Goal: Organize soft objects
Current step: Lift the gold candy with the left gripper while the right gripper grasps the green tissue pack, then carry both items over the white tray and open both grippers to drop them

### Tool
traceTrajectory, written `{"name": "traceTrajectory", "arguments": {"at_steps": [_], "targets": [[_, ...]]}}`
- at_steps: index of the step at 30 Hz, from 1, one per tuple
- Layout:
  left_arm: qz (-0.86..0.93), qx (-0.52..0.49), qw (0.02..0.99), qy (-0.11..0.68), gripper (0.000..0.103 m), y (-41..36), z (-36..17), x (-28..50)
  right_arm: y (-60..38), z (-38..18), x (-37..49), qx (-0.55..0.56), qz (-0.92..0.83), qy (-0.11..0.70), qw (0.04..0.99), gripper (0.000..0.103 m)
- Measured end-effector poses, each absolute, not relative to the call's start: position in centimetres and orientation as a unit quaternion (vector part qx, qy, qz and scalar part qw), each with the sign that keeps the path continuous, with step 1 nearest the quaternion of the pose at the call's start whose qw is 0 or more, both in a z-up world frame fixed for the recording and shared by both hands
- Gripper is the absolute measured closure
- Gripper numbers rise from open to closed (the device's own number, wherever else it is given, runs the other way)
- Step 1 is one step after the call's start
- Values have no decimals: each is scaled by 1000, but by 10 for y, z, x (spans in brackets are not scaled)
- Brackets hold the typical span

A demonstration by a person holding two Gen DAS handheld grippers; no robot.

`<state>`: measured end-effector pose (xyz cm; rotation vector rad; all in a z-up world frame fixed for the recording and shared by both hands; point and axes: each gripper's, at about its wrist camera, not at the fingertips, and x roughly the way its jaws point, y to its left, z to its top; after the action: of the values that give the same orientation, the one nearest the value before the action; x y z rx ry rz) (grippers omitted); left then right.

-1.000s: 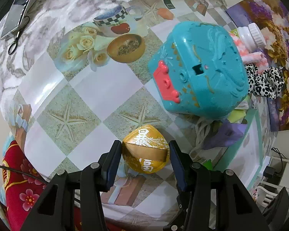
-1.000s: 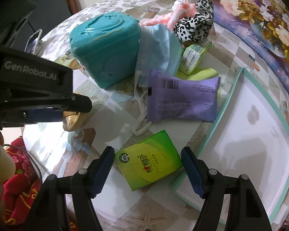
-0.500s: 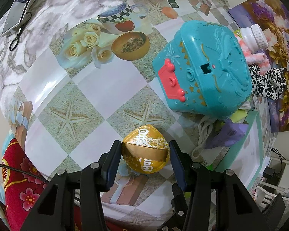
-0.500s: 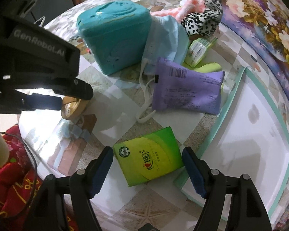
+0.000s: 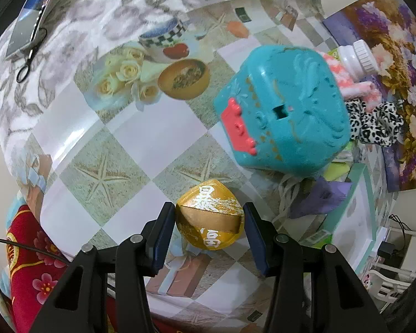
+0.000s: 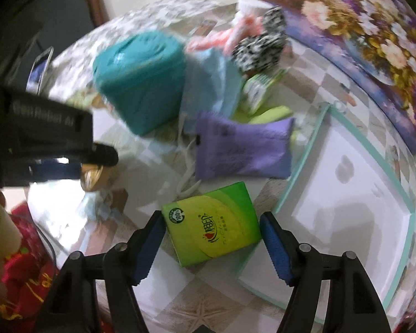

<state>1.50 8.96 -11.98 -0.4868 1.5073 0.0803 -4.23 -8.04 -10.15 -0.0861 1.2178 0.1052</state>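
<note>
Closer now, my right gripper (image 6: 211,245) straddles the green tissue pack (image 6: 212,226), jaws apart; my left gripper (image 5: 209,229) brackets the gold pouch (image 5: 209,214), seemingly barely touching.

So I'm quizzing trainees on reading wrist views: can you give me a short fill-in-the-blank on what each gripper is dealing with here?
1. The left gripper has its jaws on either side of a ____-coloured pouch.
2. The right gripper straddles a ____ tissue pack, jaws open.
3. Just beyond that pack lies a ____ soft packet.
4. The white tray has a ____ rim.

Missing words: gold; green; purple; teal
</note>
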Motion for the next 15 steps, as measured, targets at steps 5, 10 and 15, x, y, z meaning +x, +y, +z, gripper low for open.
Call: {"name": "traceTrajectory", "arguments": {"at_steps": [5, 10, 15], "targets": [[22, -217, 713, 666, 51, 83, -110, 15, -97, -83, -42, -15, 27, 556, 830, 30], [10, -206, 736, 645, 51, 72, -91, 13, -123, -71, -37, 29, -4, 551, 834, 30], [0, -166, 762, 626, 51, 47, -76, 11, -166, -63, -38, 58, -70, 549, 831, 30]]}}
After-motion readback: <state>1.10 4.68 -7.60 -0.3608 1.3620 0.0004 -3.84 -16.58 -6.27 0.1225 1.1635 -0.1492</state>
